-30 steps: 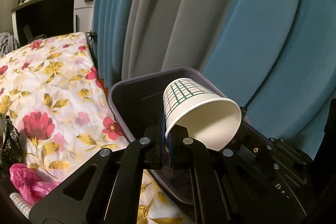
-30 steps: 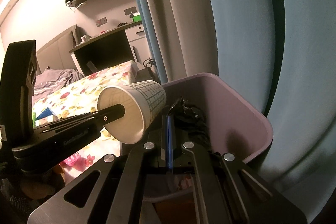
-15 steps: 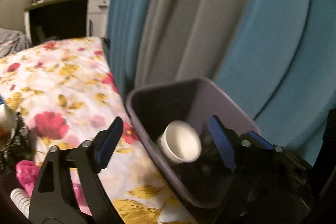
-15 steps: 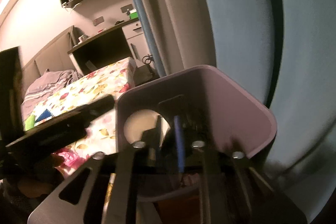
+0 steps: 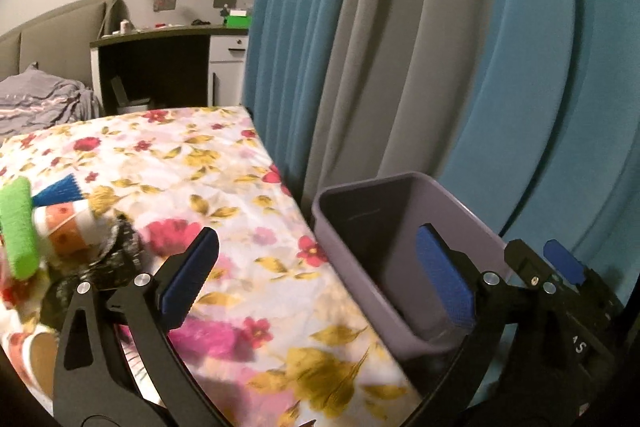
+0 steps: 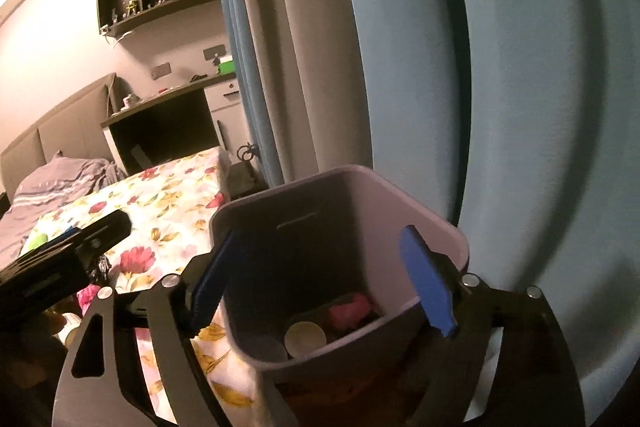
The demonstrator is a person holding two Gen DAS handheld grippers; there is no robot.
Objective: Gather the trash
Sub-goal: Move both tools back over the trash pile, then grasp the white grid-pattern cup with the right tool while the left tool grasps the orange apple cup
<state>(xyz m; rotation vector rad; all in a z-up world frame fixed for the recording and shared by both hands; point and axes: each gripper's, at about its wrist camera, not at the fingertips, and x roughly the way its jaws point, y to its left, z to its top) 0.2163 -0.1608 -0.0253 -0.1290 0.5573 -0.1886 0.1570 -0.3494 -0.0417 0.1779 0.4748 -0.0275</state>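
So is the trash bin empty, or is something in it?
Not empty. The right wrist view shows a paper cup and something pink at the bottom of the bin.

bedroom: bed (image 5: 168, 163), headboard (image 6: 68, 131)

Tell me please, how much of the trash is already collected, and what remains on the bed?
Done: a paper cup and something pink lie in the purple bin. In hand: nothing; the left gripper and right gripper both have open, empty jaws. Left: on the floral bedspread remain an orange-patterned cup, a green item, a black bag and a pink bag.
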